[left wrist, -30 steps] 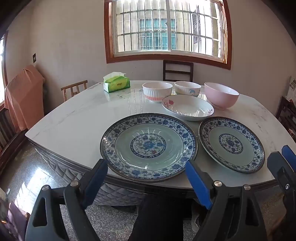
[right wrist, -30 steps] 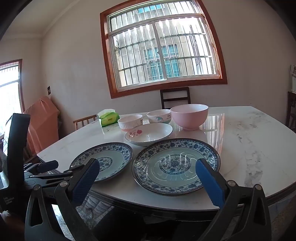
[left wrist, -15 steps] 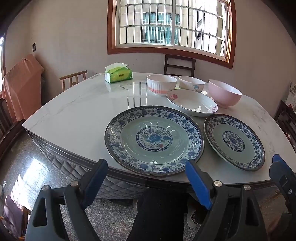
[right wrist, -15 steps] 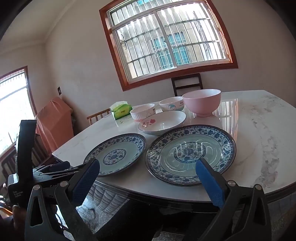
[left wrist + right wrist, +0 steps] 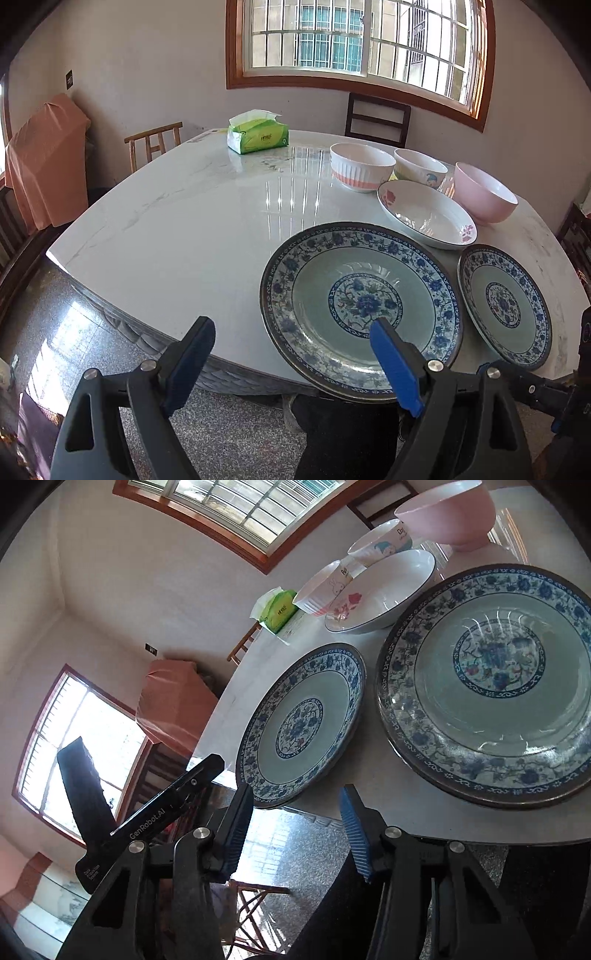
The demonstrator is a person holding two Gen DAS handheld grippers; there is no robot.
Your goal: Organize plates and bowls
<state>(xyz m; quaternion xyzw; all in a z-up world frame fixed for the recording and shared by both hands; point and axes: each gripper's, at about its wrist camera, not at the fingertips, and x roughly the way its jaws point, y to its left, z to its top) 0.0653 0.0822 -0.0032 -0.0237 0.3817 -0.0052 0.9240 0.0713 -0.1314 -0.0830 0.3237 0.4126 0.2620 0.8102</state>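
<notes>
Right wrist view: the right claw (image 5: 297,830), jaws just narrowed but empty, rolled and poised off the desk (image 5: 369,775) edge, faces the near rim of the smaller blue-patterned plate (image 5: 301,723), just ahead and slightly left; the left claw (image 5: 295,363) gapes empty.

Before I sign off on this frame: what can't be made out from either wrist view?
- Left wrist view: large blue plate, near rim covered by the left gripper's finger.
- Left wrist view: cartoon bowl, base hidden behind the floral dish.
- Right wrist view: ribbed bowl, print too small to read.
- Right wrist view: pink bowl, rim cut off by the top edge.
</notes>
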